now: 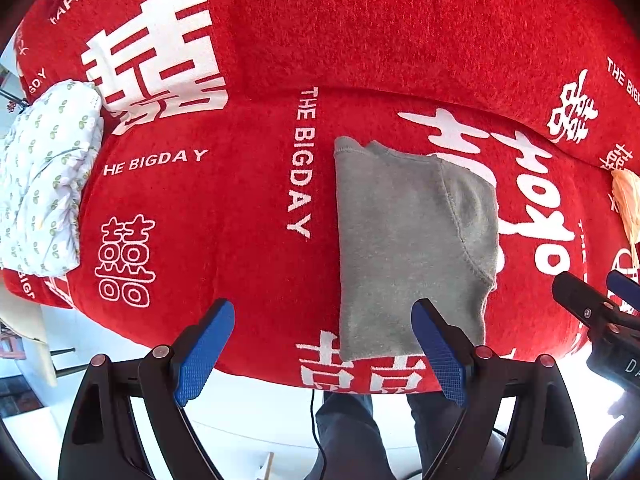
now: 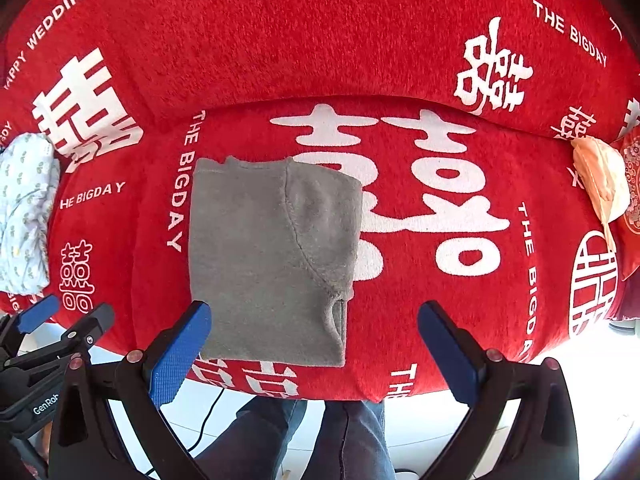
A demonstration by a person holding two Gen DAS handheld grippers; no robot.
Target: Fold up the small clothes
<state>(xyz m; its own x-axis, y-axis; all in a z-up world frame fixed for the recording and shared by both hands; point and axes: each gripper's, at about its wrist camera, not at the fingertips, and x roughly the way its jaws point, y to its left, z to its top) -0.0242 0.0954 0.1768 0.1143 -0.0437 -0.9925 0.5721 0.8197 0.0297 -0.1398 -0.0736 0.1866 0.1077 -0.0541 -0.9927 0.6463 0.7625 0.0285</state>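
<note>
A grey knitted garment (image 1: 404, 240) (image 2: 264, 256) lies folded into a tall rectangle on the red cover, a sleeve seam curving down its right part. My left gripper (image 1: 324, 344) hovers above the garment's near left edge, jaws wide and empty. My right gripper (image 2: 314, 344) hangs over the garment's near right corner, likewise wide apart with nothing between the blue pads (image 2: 180, 356). Each gripper shows at the edge of the other's view: the right gripper (image 1: 600, 300) and the left gripper (image 2: 60, 320).
The red cover (image 1: 248, 208) with white lettering drapes over a cushioned seat and its backrest. A white floral-print cloth (image 1: 44, 188) (image 2: 24, 216) sits bunched at the left. A peach cloth (image 2: 600, 180) lies at the right. A person's legs (image 2: 348, 436) stand below the near edge.
</note>
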